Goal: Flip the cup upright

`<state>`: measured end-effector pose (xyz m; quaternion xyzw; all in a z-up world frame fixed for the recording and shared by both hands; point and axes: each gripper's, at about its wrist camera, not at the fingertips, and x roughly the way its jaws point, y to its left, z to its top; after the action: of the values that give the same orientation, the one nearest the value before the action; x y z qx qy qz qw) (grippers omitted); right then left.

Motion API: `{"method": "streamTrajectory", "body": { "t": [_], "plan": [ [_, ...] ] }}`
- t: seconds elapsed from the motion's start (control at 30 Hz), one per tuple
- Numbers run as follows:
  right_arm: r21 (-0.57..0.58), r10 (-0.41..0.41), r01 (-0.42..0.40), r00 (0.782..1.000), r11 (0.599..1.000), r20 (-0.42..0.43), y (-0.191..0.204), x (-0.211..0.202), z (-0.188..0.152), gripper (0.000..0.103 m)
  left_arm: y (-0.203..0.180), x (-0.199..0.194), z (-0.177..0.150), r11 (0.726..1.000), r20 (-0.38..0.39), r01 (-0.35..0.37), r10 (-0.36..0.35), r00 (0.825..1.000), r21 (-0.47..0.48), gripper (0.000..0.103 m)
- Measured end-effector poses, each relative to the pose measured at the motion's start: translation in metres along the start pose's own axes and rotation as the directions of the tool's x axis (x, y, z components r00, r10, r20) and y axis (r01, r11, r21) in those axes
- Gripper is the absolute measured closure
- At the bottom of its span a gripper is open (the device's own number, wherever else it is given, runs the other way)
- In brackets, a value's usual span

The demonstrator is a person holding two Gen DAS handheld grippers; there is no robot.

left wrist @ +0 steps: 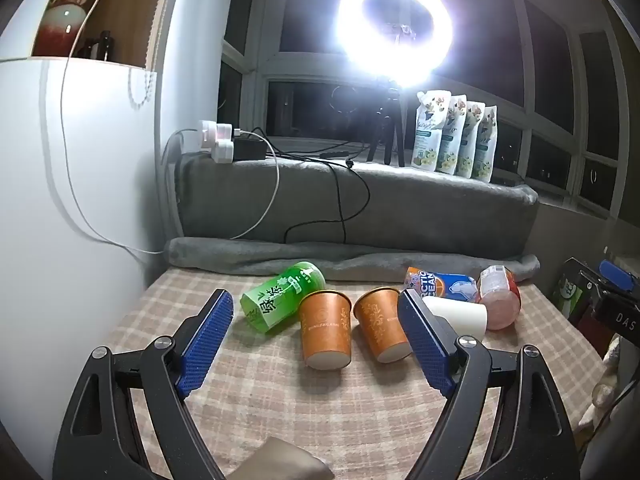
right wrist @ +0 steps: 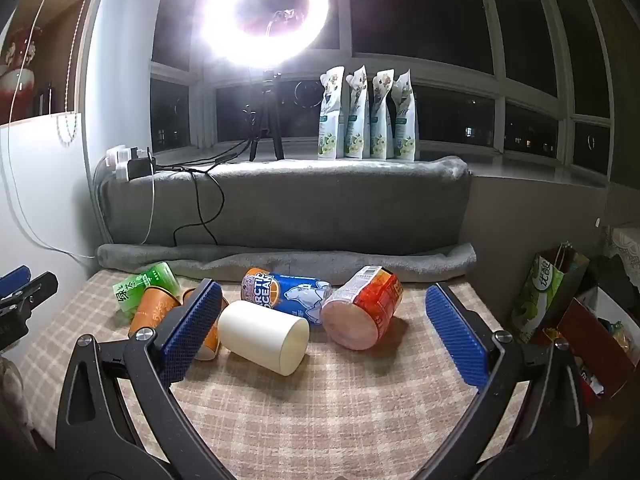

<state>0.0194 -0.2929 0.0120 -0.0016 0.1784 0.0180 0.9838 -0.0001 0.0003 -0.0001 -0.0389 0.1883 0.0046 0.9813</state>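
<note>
Several cups lie on their sides on the checked tablecloth (left wrist: pixel 320 408). Two orange paper cups (left wrist: pixel 326 328) (left wrist: pixel 380 326) lie between my left gripper's (left wrist: pixel 316 336) open blue pads, farther off, bottoms toward me. A green cup (left wrist: pixel 280 298) lies behind them. A white cup (right wrist: pixel 264 336) lies ahead of my right gripper (right wrist: pixel 332 328), which is open and empty. A blue Arctic Ocean cup (right wrist: pixel 288 294) and a red cup (right wrist: pixel 360 312) lie behind it. The white cup (left wrist: pixel 456 314) also shows in the left wrist view, partly behind the right pad.
A grey blanket-covered ledge (left wrist: pixel 360 200) rises behind the table, with cables, a power strip (left wrist: pixel 224 144), a ring light on a tripod (left wrist: pixel 394 28) and several pouches (left wrist: pixel 456 136). A white wall (left wrist: pixel 60 200) stands left. Bags and boxes (right wrist: pixel 560 304) stand right of the table.
</note>
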Motion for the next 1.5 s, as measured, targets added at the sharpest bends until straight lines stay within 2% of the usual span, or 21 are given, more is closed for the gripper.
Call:
{"method": "streamTrajectory", "body": {
  "t": [1.2, 1.5],
  "plan": [
    [0.006, 0.003, -0.003, 1.000, 1.000, -0.001, 0.0001, -0.0016, 0.0083, 0.000, -0.0021, 0.0026, -0.0045, 1.000, -0.026, 0.017, -0.017, 1.000, -0.002, 0.018],
    [0.008, 0.004, -0.004, 1.000, 1.000, -0.002, -0.0010, 0.0029, 0.0018, 0.000, -0.0017, 0.0029, -0.0040, 1.000, -0.028, 0.020, -0.020, 0.999, -0.005, 0.018]
  ]
}}
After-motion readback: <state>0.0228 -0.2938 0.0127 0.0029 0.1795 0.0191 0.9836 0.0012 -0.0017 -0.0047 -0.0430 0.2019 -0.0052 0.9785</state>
